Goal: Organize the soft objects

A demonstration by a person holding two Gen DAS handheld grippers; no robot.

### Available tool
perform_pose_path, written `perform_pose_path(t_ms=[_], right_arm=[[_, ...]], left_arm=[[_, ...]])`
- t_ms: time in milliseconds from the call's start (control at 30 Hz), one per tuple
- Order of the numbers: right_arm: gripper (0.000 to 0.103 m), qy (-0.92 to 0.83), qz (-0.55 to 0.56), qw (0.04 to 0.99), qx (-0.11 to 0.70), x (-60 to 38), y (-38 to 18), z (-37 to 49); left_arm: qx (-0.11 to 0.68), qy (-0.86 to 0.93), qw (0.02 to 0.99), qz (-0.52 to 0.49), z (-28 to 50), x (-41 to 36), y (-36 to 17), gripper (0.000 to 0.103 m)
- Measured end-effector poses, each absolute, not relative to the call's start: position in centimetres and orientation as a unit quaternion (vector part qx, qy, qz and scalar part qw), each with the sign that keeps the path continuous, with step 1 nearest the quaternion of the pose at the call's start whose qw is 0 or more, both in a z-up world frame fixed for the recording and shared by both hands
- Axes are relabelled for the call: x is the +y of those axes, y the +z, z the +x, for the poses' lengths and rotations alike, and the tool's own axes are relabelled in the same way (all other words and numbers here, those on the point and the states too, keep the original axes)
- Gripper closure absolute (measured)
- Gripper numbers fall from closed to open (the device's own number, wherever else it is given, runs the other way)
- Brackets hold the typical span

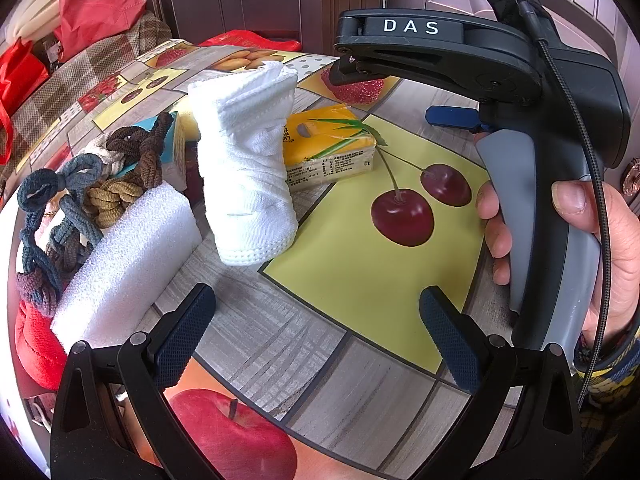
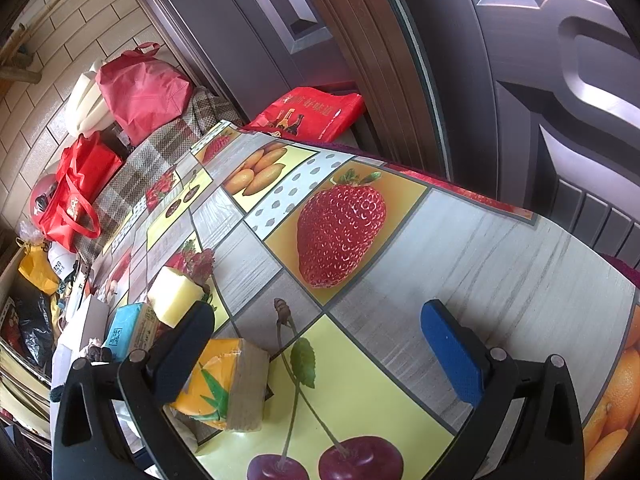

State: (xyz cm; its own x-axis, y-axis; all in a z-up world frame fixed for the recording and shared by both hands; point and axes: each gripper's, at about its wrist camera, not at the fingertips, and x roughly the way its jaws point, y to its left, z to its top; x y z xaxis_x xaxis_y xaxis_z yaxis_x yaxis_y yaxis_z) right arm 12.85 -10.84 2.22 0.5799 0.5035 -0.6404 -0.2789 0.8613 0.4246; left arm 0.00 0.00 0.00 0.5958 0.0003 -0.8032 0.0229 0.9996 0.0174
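"DAS" on the right gripper [image 1: 404, 76]

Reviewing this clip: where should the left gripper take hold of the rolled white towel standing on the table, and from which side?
Grip the rolled white towel around its middle, coming from the near side with the open left gripper. It stands upright, leaning slightly, and narrows at the waist; the foam block crowds its left, but the tablecloth to its right lies open.

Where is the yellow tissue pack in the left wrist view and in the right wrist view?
Left wrist: yellow tissue pack lies centre, just right of the upright white rolled towel.
Right wrist: same pack at lower left, beside the near finger.
Shared landmark: the printed cherries on the tablecloth.
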Motion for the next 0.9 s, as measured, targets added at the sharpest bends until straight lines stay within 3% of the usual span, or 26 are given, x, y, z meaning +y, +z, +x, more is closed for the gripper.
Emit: perform_pose_path(t_ms=[900], right_arm=[[0.0,0.225,0.149,0.877,0.397,-11.29,2.12,12.99]], left_arm=[[0.449,-0.007,0.893,0.013,0.53,0.21,0.01,0.001]])
